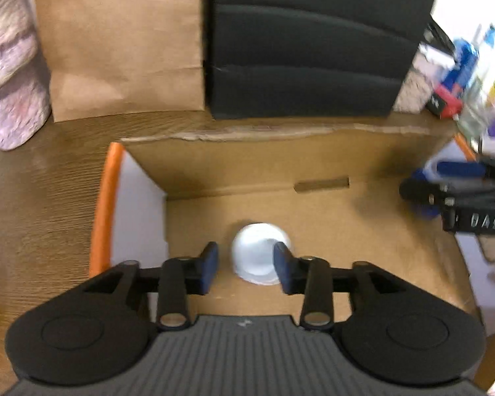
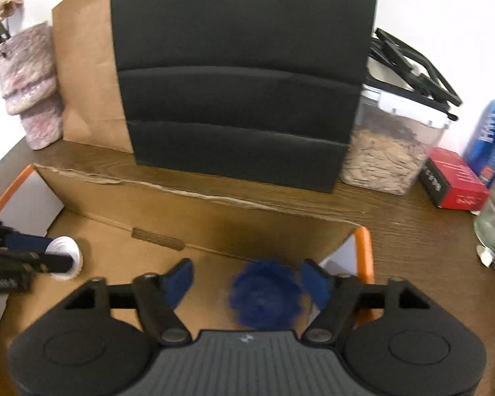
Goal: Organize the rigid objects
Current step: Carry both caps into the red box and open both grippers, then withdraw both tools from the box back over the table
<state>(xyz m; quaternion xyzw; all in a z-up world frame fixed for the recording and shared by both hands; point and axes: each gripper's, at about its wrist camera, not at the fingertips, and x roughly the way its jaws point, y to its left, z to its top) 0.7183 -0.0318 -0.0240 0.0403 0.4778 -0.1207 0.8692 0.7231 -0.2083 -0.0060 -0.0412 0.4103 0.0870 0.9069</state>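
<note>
A white cup (image 1: 259, 252) lies on the floor of an open cardboard box (image 1: 247, 165). My left gripper (image 1: 246, 265) is open, its blue pads either side of the cup without closing on it. A blue fluted cup (image 2: 264, 297) lies blurred in the same box (image 2: 214, 217), near its right wall. My right gripper (image 2: 247, 280) is open above it, the cup nearer the right pad. The white cup (image 2: 64, 255) and the left gripper also show at the left of the right wrist view. The right gripper (image 1: 445, 188) shows at the right of the left wrist view.
A black tiered organiser (image 2: 241, 76) and a brown paper bag (image 1: 122, 39) stand behind the box on the wooden table (image 1: 43, 198). A pink vase (image 2: 29, 89) is at left. A clear container (image 2: 389, 151), red box (image 2: 455, 181) and blue can (image 2: 491, 138) are at right.
</note>
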